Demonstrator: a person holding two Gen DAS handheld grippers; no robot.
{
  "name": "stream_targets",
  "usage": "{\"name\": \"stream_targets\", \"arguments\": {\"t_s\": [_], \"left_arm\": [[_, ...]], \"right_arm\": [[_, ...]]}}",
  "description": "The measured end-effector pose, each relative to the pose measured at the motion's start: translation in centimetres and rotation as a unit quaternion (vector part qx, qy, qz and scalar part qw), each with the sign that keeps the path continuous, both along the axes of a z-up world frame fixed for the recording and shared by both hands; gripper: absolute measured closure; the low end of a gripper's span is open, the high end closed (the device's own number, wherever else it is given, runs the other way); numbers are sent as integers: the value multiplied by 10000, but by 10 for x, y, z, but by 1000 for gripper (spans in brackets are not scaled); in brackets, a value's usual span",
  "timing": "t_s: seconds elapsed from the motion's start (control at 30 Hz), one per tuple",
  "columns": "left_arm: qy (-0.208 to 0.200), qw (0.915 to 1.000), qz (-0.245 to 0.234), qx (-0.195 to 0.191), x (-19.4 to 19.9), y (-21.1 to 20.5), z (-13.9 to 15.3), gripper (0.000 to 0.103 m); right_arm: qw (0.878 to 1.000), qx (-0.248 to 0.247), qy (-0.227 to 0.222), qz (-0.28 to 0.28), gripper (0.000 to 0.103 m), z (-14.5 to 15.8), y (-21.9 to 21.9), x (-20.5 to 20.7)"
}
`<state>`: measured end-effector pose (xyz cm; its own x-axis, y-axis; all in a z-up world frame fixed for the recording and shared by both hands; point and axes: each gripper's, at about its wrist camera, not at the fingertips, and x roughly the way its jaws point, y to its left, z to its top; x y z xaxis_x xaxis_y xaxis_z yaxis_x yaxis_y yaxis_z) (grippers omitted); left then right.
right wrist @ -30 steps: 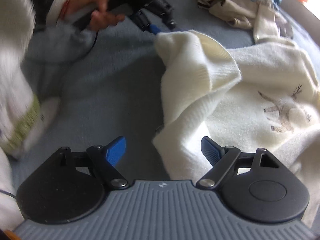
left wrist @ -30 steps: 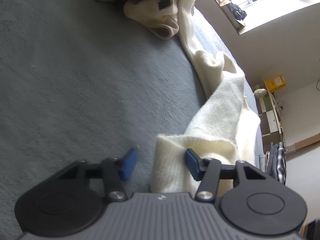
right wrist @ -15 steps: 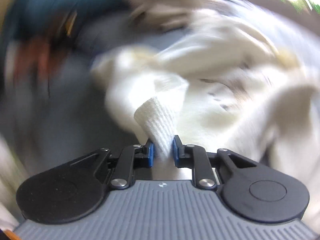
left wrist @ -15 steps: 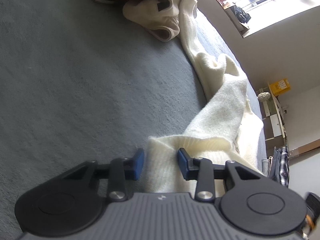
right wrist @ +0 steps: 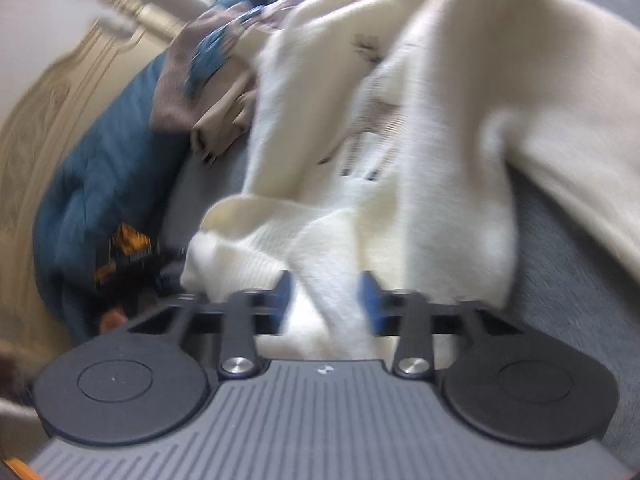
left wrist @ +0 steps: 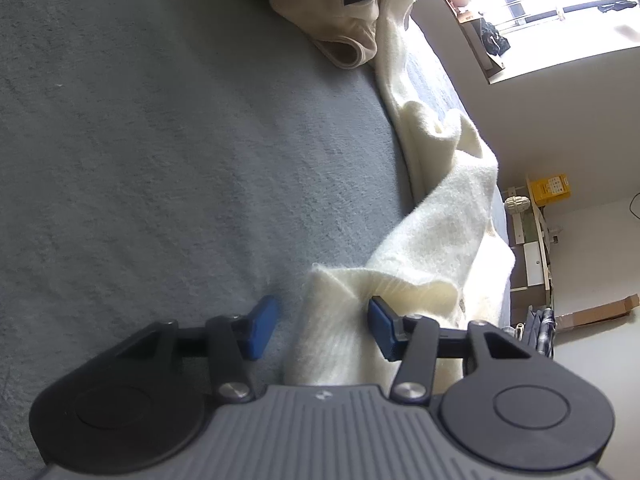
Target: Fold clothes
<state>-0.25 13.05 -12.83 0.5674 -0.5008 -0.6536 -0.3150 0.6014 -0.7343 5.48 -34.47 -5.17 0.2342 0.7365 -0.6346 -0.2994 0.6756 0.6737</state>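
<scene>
Both jaws are opening now, each pair with cream knit cloth between its pads. On the left gripper (left wrist: 320,328) the right pad touches a ribbed cuff while the left pad stands clear of it, so nothing is clamped; on the right gripper (right wrist: 326,300) the picture is blurred, but the pads seem apart with a fold of cloth loose between them. Largest in view is the bed (left wrist: 160,140), covered in grey-blue fabric, which serves as the folding surface. Across it lies the cream sweater (left wrist: 448,216), long and crumpled, running toward the window side, probably because it is being stretched out flat before any fold. Behind it, a pile of beige clothes (left wrist: 344,12) waits at the far end. Smallest is the sweater's ribbed cuff (left wrist: 332,332), lying under the left gripper.
</scene>
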Motion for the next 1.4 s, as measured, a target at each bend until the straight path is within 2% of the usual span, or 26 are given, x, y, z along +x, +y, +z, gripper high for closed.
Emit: {"name": "stream_targets", "arguments": {"t_s": [0.17,0.37,0.43,0.47,0.5,0.53,0.57,0.7,0.73,0.8,0.87,0.97,1.07,1.2,1.27,1.33,1.4], "left_arm": [[-14,10000,43,-26,3,-1,-2,58],[-31,9999,138,3,10,-4,-4,60],[-52,9998,165,42,12,-6,-3,63],[-71,9998,159,130,12,-8,-2,69],[-90,9996,152,217,13,-9,0,74],[-123,9991,196,350,11,-11,3,79],[-156,9984,240,483,10,-12,7,89],[-627,9933,411,878,-7,-11,36,93],[-784,9915,433,940,-13,-10,46,93],[-1058,9876,325,1112,-26,-5,71,93],[-1358,9820,121,1306,-43,2,98,94],[-1761,9684,-275,1742,-74,8,133,97],[-1648,9624,-581,2082,-101,9,145,100],[-1025,9664,-790,2220,-135,16,126,102],[-516,9742,-817,2041,-146,24,99,100],[14,9764,-791,2010,-150,29,73,97],[293,9763,-718,2018,-150,33,60,84]], "right_arm": [[9988,-46,-260,410,27,10,10,-3],[9949,-579,-382,732,28,-5,33,0],[9933,-816,-398,720,43,-11,38,3],[9926,-918,-393,697,58,-14,40,4],[9919,-1032,-364,643,79,-18,40,6],[9916,-1109,-335,574,89,-20,40,8],[9927,-1056,-288,503,90,-21,37,9],[9984,-117,-285,468,93,-4,17,6],[9971,381,-221,614,93,2,11,4],[9853,1433,-67,929,93,13,-2,-1],[9739,1751,-16,1444,93,27,-3,-12],[9597,1458,117,2400,93,38,10,-38],[9414,1103,368,3167,93,32,24,-67],[9276,542,568,3651,93,8,31,-88],[9185,-13,383,3936,93,-2,36,-96],[9027,-688,114,4246,92,-10,43,-108],[8870,-1198,-79,4458,89,-15,48,-118]]}}
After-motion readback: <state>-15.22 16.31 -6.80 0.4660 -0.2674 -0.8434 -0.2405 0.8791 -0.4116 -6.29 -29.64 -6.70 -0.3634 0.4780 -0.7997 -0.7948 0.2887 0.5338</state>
